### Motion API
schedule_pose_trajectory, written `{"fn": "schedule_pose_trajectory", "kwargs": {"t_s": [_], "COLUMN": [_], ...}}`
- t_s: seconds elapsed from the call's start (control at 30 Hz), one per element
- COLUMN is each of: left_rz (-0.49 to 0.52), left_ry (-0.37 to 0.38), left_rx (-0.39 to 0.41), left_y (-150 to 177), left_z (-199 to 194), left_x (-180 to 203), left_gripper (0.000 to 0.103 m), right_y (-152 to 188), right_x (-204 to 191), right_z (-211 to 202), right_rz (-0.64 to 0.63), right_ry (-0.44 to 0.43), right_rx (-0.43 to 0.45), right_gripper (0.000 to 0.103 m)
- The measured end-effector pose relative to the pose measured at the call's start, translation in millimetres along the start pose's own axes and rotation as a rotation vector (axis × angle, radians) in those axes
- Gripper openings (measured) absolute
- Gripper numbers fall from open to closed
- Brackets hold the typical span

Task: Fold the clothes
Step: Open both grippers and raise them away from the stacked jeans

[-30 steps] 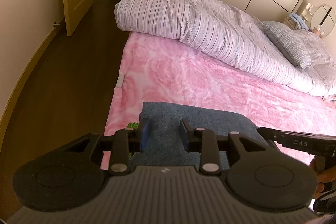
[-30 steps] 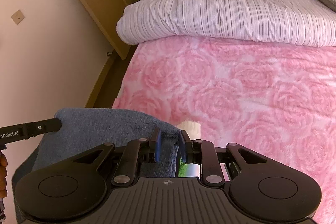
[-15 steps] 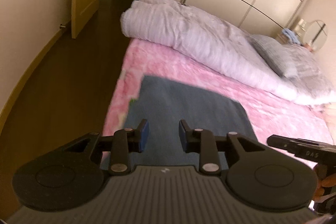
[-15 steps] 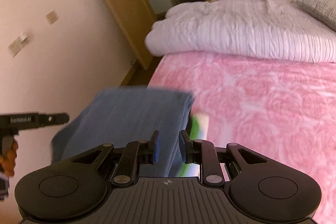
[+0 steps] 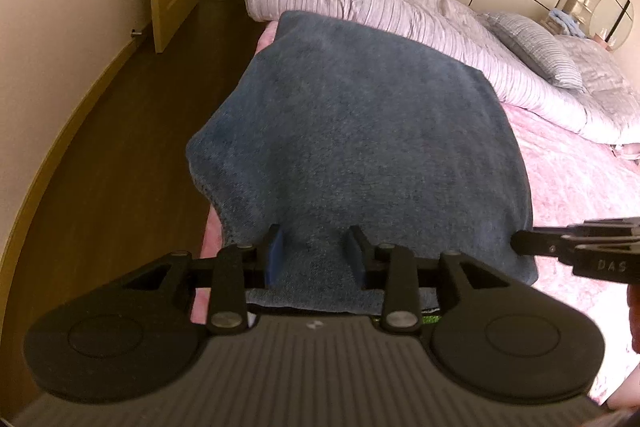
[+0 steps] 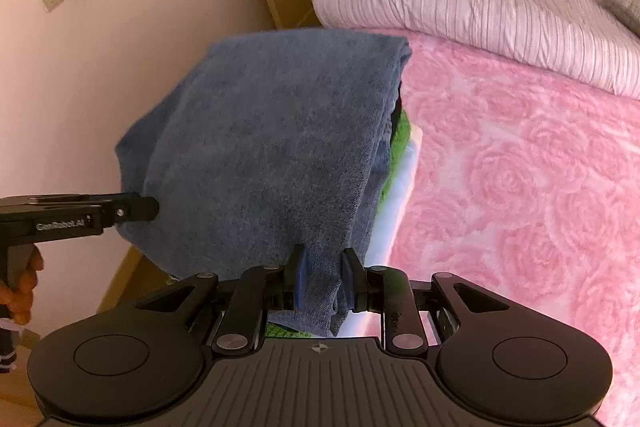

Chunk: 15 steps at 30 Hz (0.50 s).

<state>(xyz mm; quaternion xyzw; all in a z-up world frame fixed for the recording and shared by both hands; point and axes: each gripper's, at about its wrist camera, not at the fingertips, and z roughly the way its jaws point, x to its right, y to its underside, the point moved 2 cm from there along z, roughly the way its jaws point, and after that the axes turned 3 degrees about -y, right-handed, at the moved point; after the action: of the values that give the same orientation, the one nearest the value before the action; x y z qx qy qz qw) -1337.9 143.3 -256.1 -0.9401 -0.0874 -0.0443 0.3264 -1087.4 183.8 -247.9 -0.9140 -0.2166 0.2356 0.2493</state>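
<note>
A folded blue-grey towel (image 5: 360,131) is hanging stretched between two hand-held grippers above the near edge of the pink rose-patterned bedspread (image 6: 520,167). A second ago the towel was lying low on that bedspread; now it is filling the middle of both wrist views and covering part of the striped duvet (image 5: 380,3) bunched along the bedspread's far side. The left gripper (image 5: 316,251) is opening its jaws, with a bunched fold of towel between them, the blue pads still touching the cloth. The right gripper (image 6: 323,279) is clamped on the towel's other corner, its gap unchanged from a second ago. Green and white fabric (image 6: 400,155) is showing beneath the towel's right edge. A person's hand (image 6: 18,291) is gripping the left tool's handle beside the towel.
</note>
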Motion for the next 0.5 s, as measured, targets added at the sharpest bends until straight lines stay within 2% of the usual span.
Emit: {"fn": "schedule_pose_trajectory", "kwargs": {"t_s": [0.2, 0.3, 0.4, 0.5], "left_rz": [0.001, -0.057, -0.121, -0.147], "left_ry": [-0.027, -0.046, -0.075, -0.113], "left_rx": [0.025, 0.023, 0.014, 0.014], "left_y": [7.0, 1.0, -5.2, -4.5], "left_z": [-0.1, -6.8, -25.8, -53.1], "left_x": [7.2, 8.2, 10.1, 12.9], "left_gripper": [0.032, 0.032, 0.03, 0.033], "right_y": [9.4, 2.9, -1.3, 2.0], "right_x": [1.1, -4.1, -7.2, -6.3], "right_z": [1.7, -7.2, -26.1, -53.3], "right_rz": [0.003, 0.002, 0.017, 0.073], "right_ry": [0.034, 0.053, 0.056, 0.032], "right_rx": [0.012, 0.034, 0.074, 0.111], "right_gripper": [0.023, 0.023, 0.023, 0.024]}}
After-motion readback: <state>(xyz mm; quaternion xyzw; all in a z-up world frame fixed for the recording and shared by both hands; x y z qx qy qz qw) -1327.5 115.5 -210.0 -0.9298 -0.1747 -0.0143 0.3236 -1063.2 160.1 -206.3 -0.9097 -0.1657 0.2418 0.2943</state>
